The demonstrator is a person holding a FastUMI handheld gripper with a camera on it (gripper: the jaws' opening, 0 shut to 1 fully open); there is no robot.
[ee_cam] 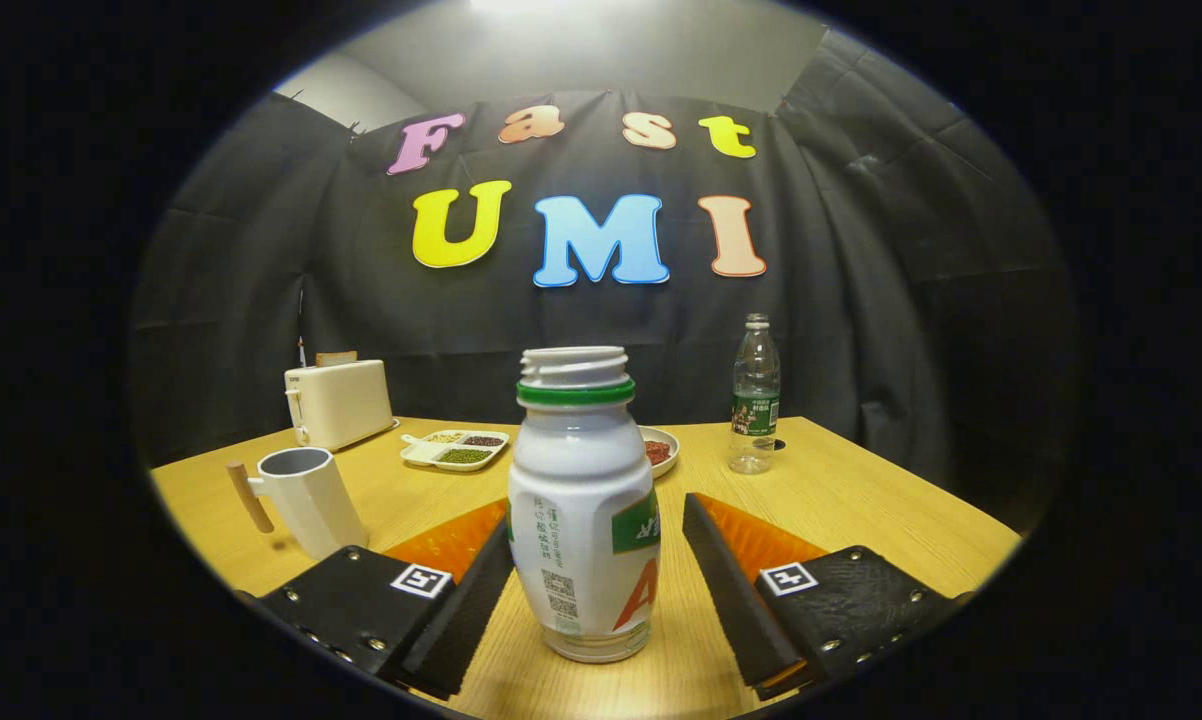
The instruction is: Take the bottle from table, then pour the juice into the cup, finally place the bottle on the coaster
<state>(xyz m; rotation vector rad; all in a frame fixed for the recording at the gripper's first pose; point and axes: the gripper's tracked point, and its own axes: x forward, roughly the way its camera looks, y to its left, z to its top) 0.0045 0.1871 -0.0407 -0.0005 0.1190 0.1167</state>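
Observation:
A white juice bottle with a green neck ring and no cap stands upright on the wooden table. It is between the fingers of my gripper. The gripper is open: the left finger sits close against the bottle's side, while a small gap shows between the bottle and the right finger. A white cup with a grey inside and a wooden handle stands to the left, just beyond the left finger.
Farther back on the table are a white toaster, a divided tray of beans, a small plate partly hidden behind the juice bottle, and a clear water bottle at the right with a small dark disc beside it.

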